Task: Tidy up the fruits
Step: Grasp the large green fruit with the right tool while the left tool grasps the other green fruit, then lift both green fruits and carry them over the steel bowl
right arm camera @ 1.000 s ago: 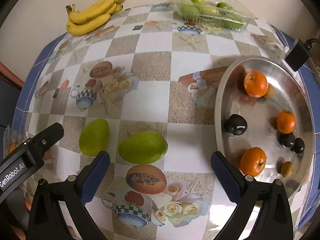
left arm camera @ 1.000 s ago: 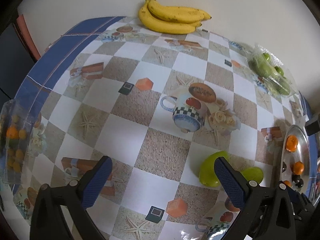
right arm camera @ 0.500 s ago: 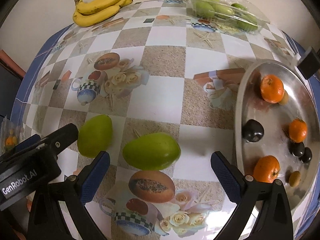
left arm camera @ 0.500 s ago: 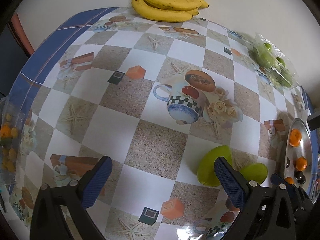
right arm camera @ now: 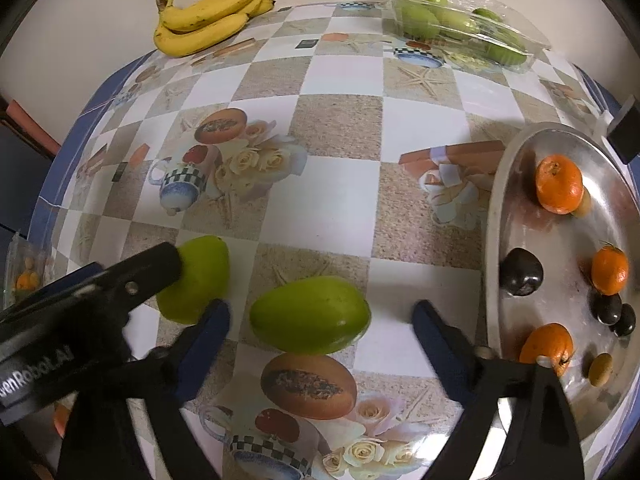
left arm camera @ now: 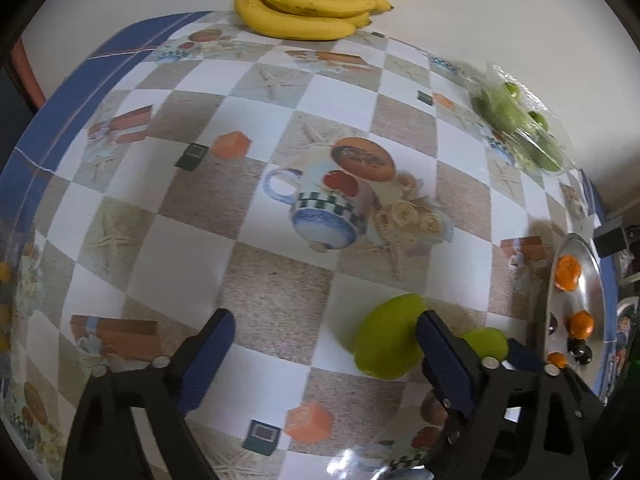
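Nearest, the right gripper [right arm camera: 320, 316] is seen with its jaws spread but closing, and a green mango [right arm camera: 310, 315] lies on the table between its blue fingers without being touched by either pad. The left gripper [left arm camera: 324, 346] is likewise spread and closing; only bare tablecloth [left arm camera: 280, 296] is framed between its fingers, while a second green mango [left arm camera: 386, 336] lies against its right-hand finger, whether touching cannot be told. The two mangoes are set just beside each other, apart. To the right, an oval metal tray [right arm camera: 496, 216] is seen holding three oranges [right arm camera: 559, 183], a dark round fruit [right arm camera: 521, 272], two smaller dark fruits [right arm camera: 614, 312] and a small olive-coloured one [right arm camera: 601, 369]; much of the tray floor is bare. A clear packet [right arm camera: 24, 276] of small orange fruits is glimpsed at the left table edge. Across the middle, open checked cloth is left free. At the far edge, against the wall, a bunch of bananas [right arm camera: 212, 16] is laid at the left, and a clear plastic box [right arm camera: 468, 24] of green fruits is placed at the right. A blue border is seen running round the table rim.
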`<action>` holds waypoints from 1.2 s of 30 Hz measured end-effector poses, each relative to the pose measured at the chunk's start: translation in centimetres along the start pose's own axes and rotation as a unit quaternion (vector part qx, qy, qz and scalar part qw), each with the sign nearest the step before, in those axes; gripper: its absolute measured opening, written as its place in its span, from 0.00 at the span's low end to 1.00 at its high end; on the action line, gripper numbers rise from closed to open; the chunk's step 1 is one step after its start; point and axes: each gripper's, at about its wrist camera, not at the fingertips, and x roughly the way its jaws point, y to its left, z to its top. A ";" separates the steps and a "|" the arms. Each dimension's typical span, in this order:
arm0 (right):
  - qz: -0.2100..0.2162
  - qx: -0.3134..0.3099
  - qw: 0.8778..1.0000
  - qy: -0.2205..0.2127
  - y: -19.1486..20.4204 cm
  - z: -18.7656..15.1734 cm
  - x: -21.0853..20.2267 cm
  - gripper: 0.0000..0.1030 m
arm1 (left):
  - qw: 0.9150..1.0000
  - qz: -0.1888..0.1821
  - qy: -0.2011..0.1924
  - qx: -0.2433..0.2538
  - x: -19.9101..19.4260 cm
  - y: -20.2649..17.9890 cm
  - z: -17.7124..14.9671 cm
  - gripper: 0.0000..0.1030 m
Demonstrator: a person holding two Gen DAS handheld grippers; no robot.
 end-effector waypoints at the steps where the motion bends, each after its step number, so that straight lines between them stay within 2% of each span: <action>1: 0.002 0.000 1.000 -0.001 0.0 0.0 -0.1 0.73 | 1.000 -0.006 0.002 0.003 0.1 -0.2 0.0 0.86; 4: 0.008 -0.002 1.000 -0.003 0.2 0.1 -0.2 0.59 | 1.000 -0.016 0.007 0.015 0.4 -1.1 -0.2 0.81; 13: 0.024 0.006 1.000 0.006 0.0 0.0 -0.3 0.59 | 0.999 -0.034 0.016 0.026 1.0 -2.4 -0.4 0.66; 20: 0.025 0.006 1.000 0.008 0.0 -0.1 -0.5 0.59 | 0.999 -0.040 0.024 0.016 1.4 -2.3 -0.4 0.55; 28: 0.025 0.004 1.000 0.009 -0.2 -0.3 -0.7 0.59 | 0.998 -0.058 0.032 0.007 2.0 -2.3 -0.4 0.47; 36: 0.027 0.007 1.000 0.012 -0.3 -0.3 -0.7 0.59 | 0.998 -0.049 0.026 0.009 2.1 -2.4 -0.2 0.44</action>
